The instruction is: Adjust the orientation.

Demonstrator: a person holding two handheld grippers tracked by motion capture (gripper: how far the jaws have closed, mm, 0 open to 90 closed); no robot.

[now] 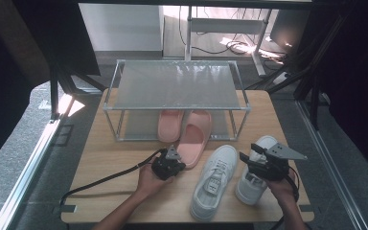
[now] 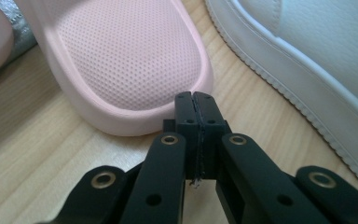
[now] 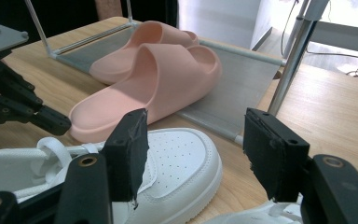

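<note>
Seemingly to nudge it onto the rack's lower shelf [image 1: 136,125], the left gripper [image 2: 196,100], fingers pressed together on nothing, is held at the heel of the pink slipper [image 2: 130,60] lying half on the table [image 1: 110,158], while the right gripper [image 3: 193,149] is kept spread above the white sneakers [image 1: 215,179].

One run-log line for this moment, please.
left gripper: shut, tips at pink slipper heel | right gripper: open, empty, over white sneakers | slipper half on rack
</note>
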